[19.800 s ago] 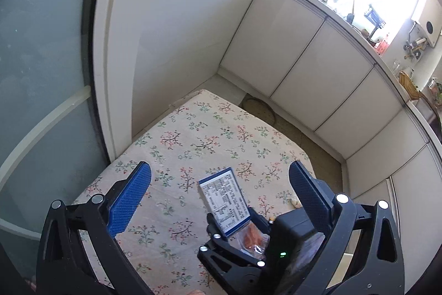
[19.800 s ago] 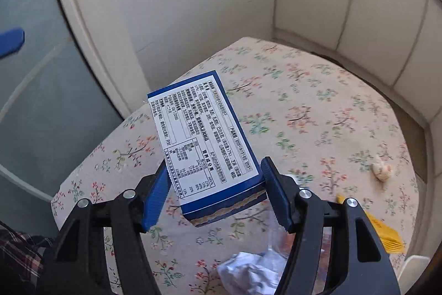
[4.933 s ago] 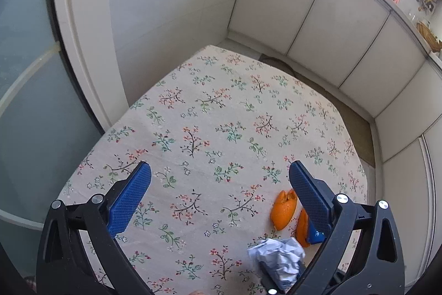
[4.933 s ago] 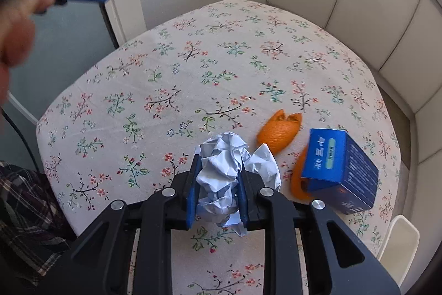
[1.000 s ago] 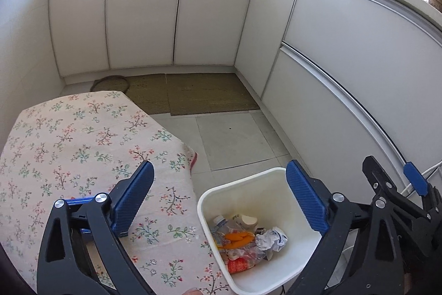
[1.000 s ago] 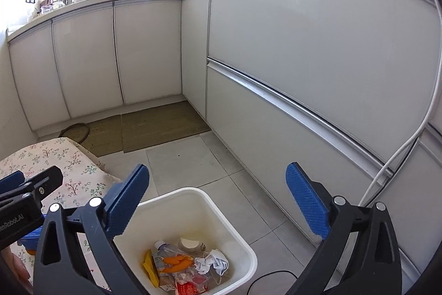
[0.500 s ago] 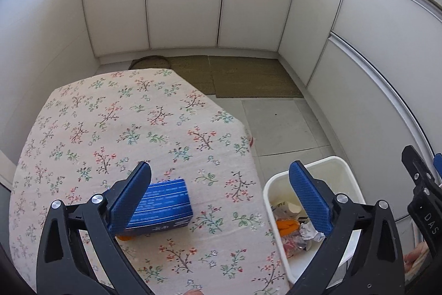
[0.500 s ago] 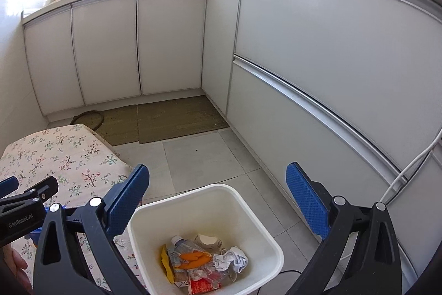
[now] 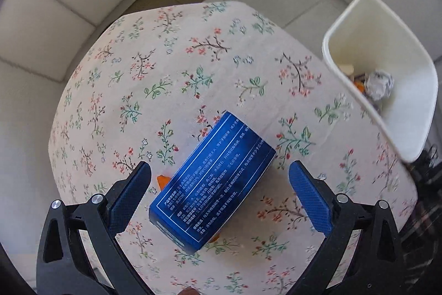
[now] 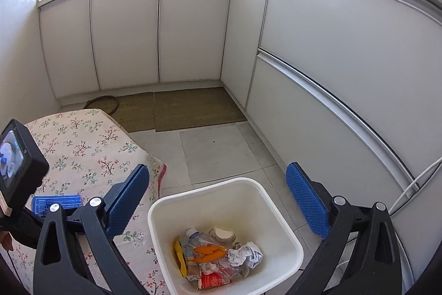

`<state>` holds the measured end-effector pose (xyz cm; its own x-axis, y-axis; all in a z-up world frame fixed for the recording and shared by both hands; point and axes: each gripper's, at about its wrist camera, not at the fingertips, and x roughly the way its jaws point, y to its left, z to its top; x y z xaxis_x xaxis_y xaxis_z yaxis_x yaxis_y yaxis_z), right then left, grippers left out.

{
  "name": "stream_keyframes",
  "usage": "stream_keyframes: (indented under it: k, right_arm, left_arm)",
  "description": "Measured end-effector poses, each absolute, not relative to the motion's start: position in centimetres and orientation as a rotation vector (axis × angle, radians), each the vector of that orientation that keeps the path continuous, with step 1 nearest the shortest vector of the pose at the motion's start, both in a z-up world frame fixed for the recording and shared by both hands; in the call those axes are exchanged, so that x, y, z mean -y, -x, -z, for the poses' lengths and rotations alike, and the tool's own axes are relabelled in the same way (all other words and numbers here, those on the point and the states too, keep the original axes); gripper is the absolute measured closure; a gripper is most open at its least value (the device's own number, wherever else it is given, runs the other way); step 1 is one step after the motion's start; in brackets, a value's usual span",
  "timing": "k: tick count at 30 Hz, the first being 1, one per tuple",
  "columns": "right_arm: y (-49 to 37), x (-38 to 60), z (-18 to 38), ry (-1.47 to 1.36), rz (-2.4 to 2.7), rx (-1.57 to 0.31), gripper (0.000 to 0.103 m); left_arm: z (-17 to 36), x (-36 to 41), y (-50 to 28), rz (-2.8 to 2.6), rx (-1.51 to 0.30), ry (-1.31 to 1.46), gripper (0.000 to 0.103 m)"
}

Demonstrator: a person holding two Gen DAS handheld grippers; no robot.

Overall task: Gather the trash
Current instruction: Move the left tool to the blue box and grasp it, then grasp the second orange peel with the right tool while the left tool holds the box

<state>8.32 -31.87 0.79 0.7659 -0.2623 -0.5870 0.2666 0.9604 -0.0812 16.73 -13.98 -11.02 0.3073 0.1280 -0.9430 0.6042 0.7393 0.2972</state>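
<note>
The blue box (image 9: 212, 181) lies between the wide-open, empty left gripper (image 9: 219, 192) jaws, its long axis diagonal to them. The right gripper (image 10: 216, 201), also open and empty, hangs farther from the box, over the bin (image 10: 281, 214).

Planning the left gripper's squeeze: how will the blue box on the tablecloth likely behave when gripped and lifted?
The blue box looks like thin printed carton with crisp edges, so probably stiff but crushable under a hard squeeze. It is likely light for its size. Lying flat on the floral tablecloth, it shouldn't roll. It sits diagonally between the open jaws of the left gripper, so it may twist as they close.
</note>
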Motion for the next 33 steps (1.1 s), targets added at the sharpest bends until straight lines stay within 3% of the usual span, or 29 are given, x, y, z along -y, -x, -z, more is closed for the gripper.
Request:
stream_keyframes:
  k: [6, 8, 12, 16, 22, 28, 33]
  right_arm:
    - [-9.0, 31.3, -0.1, 0.009, 0.27, -0.665, 0.007]
    - [-9.3, 31.0, 0.0, 0.008, 0.261, -0.676, 0.007]
    - [-9.6, 30.0, -0.1, 0.013, 0.238, -0.676, 0.007]
    - [-10.0, 28.6, -0.1, 0.016, 0.208, -0.686, 0.007]
    - [-11.4, 24.8, 0.6, 0.007, 0.123, -0.731, 0.007]
    - [-12.7, 19.2, 2.3, 0.015, -0.023, -0.801, 0.007]
    - [-13.7, 13.9, 5.0, 0.03, -0.145, -0.922, 0.007]
  left_arm:
    - [14.4, 13.9, -16.9, 0.361, -1.272, -0.825, 0.009]
    - [14.6, 13.3, -17.2, 0.362, -1.283, -0.809, 0.023]
    - [13.4, 11.6, -17.3, 0.348, -1.247, -0.755, 0.04]
    - [11.4, 9.7, -17.6, 0.324, -1.231, -0.643, 0.048]
    - [7.4, 4.2, -17.1, 0.222, -1.174, -0.421, 0.05]
    - [3.0, -4.3, -15.3, 0.137, -1.116, 0.033, 0.05]
    - [0.2, -8.4, -12.1, -0.006, -1.003, 0.136, 0.05]
